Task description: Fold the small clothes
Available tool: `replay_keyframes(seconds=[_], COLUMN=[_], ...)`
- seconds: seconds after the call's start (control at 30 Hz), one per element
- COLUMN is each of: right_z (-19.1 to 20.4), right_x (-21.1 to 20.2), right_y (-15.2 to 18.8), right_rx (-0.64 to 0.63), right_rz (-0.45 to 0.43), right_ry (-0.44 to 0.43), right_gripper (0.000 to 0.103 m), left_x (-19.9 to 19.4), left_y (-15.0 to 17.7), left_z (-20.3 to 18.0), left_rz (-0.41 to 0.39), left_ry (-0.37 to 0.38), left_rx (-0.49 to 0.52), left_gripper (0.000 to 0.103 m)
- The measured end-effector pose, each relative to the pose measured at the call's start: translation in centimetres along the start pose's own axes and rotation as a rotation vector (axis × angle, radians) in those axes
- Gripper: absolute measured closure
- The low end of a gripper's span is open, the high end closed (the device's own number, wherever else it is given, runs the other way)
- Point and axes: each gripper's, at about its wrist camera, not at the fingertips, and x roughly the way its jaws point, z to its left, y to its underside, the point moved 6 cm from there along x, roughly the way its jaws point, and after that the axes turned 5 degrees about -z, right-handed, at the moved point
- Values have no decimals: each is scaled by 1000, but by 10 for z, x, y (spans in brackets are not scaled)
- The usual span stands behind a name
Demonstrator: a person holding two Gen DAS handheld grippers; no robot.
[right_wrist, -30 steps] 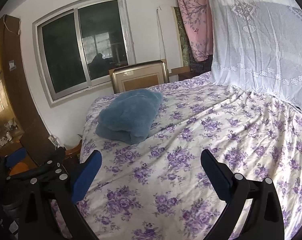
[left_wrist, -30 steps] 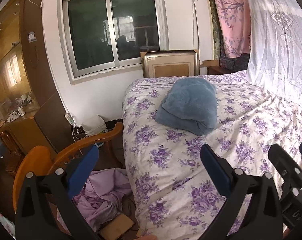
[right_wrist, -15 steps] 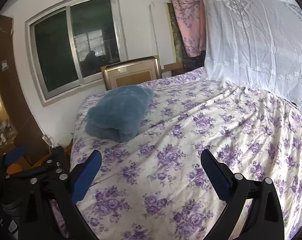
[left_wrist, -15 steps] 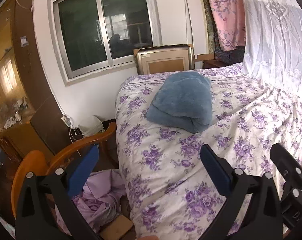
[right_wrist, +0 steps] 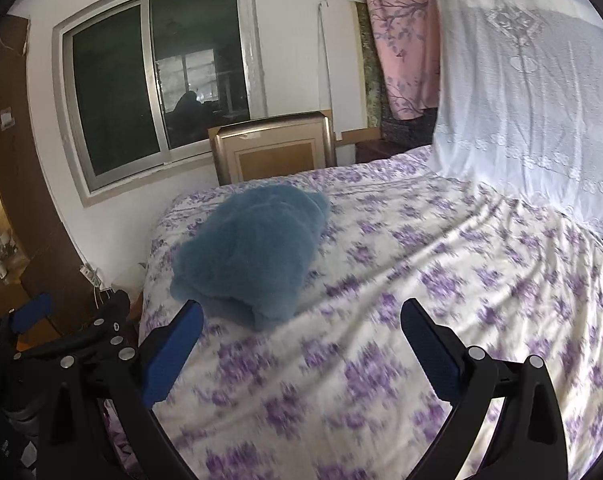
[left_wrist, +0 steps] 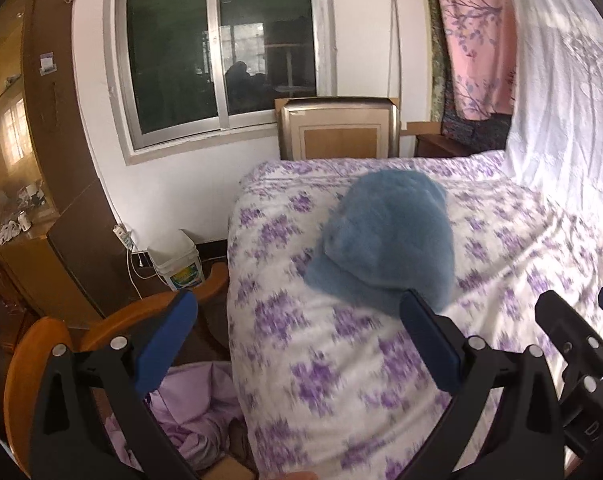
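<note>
A fluffy blue folded garment (left_wrist: 385,240) lies on the bed with the purple-flowered sheet (left_wrist: 341,380); it also shows in the right wrist view (right_wrist: 253,252). A crumpled lilac cloth (left_wrist: 193,420) lies on the wooden chair (left_wrist: 25,360) left of the bed. My left gripper (left_wrist: 297,344) is open and empty, held over the bed's near left edge, short of the blue garment. My right gripper (right_wrist: 301,352) is open and empty above the sheet (right_wrist: 441,300), just right of the left one (right_wrist: 33,316).
A window (left_wrist: 221,48) and a leaning framed panel (left_wrist: 337,128) stand behind the bed. A wooden cabinet (left_wrist: 29,152) is at the left, with a white bucket (left_wrist: 177,260) by the wall. A white lace curtain (right_wrist: 521,100) hangs over the bed's right side.
Both grippers have moved forward toward the blue garment, which now looks larger and nearer. Both stay open and empty. The views are motion blurred.
</note>
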Motion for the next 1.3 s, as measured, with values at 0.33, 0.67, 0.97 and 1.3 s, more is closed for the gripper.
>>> replay_keyframes(seconds=[0.33,0.67,0.97,1.3], right_z=[-12,-18,-19,-20], right_x=[45,46,40,40], right_y=[24,27,24,23], right_rx=[103,88,87,78], right_rz=[2,-24,-35,-39], right_ry=[-38,-24,-22,-2], right_gripper=[3,3,3,3], left_x=[48,46,37,40], left_y=[10,21,19,19], left_z=[-14,-18,-16,-18], left_rz=[51,66,53,68], left_ry=[-28,-39,-45,-34], left_rx=[44,38,33,34], left_gripper=[4,4,4,4])
